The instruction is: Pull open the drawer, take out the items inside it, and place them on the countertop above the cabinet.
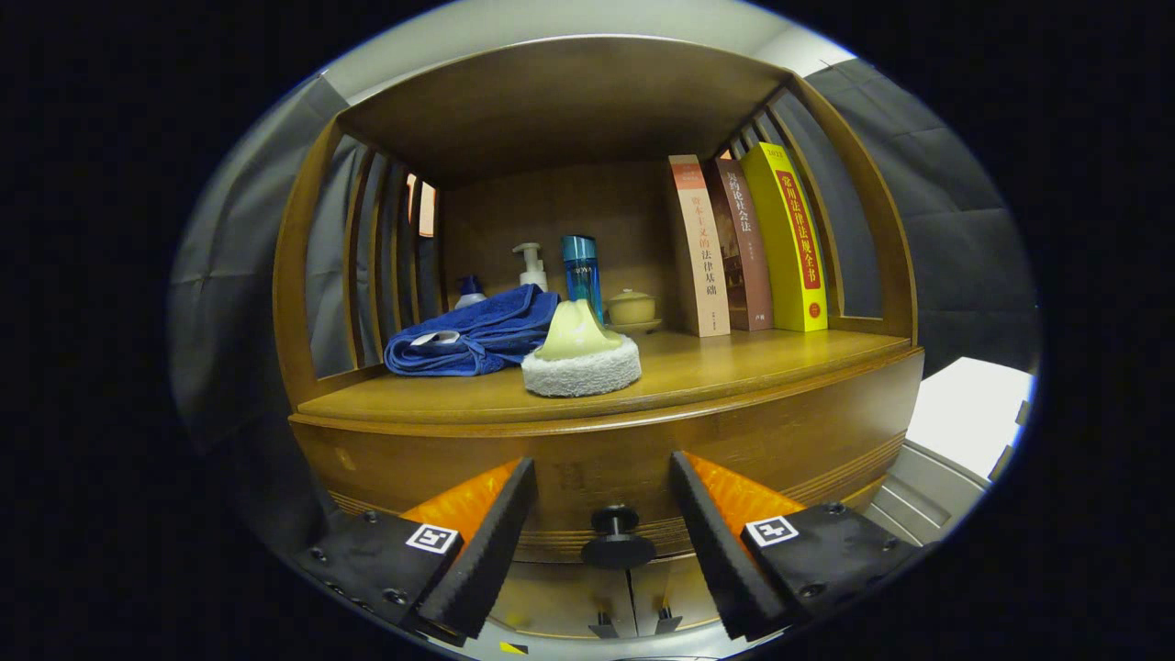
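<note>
Between the spread fingers of the gripper [601, 514], with nothing held: a dark round knob [616, 535] on the closed drawer [587, 459], touched by neither finger. Just above the drawer front, the wooden countertop [734, 367]. On it, nearest the fingers: a white round sponge pad with a pale yellow handle [581, 353]. Beside that, a folded blue towel [473, 335]. Behind them, a pump bottle [531, 266], a tall blue bottle [580, 271] and a small yellow lidded bowl [631, 308]. Off to the right, three upright books [748, 248]. Under the drawer, two cabinet doors [629, 597] with small handles.
</note>
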The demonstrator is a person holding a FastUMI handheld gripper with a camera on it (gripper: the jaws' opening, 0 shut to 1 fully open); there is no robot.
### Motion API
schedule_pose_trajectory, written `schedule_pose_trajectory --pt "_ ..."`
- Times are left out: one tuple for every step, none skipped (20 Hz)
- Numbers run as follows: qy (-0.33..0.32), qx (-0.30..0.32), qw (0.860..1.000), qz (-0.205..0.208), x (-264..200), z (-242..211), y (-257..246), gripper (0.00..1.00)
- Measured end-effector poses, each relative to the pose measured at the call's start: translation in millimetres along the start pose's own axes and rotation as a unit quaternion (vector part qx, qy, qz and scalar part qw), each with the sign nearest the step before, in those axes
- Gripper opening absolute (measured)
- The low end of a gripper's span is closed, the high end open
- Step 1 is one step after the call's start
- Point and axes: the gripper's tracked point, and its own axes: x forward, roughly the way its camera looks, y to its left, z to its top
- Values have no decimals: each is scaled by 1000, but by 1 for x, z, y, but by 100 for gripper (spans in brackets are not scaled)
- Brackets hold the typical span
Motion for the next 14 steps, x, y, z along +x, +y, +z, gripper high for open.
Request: schedule_pose_trajectory --pt "0 0 1000 -12 0 0 -5 98" --pt "2 1 1000 -26 -3 1 -14 98" --pt "-5 8 999 -32 -5 6 -16 98" --pt "-12 7 999 -34 -10 14 -19 98" --pt "-16 1 999 -36 -19 21 -23 98" --pt "-24 -5 999 -33 -26 33 -23 98" --pt "-32 -10 999 -27 -33 44 -23 98" --pt "-37 -12 999 -25 -44 55 -23 98" --pt "-42 -10 999 -22 -55 65 -24 98" --pt "-43 -5 999 -23 -67 73 -24 98" --pt "-42 1 999 -25 -79 82 -26 98" --pt "-41 9 999 -27 -90 89 -27 98" --pt "-43 19 999 -26 -102 98 -27 98" --pt "-46 25 998 -18 -112 108 -24 98"
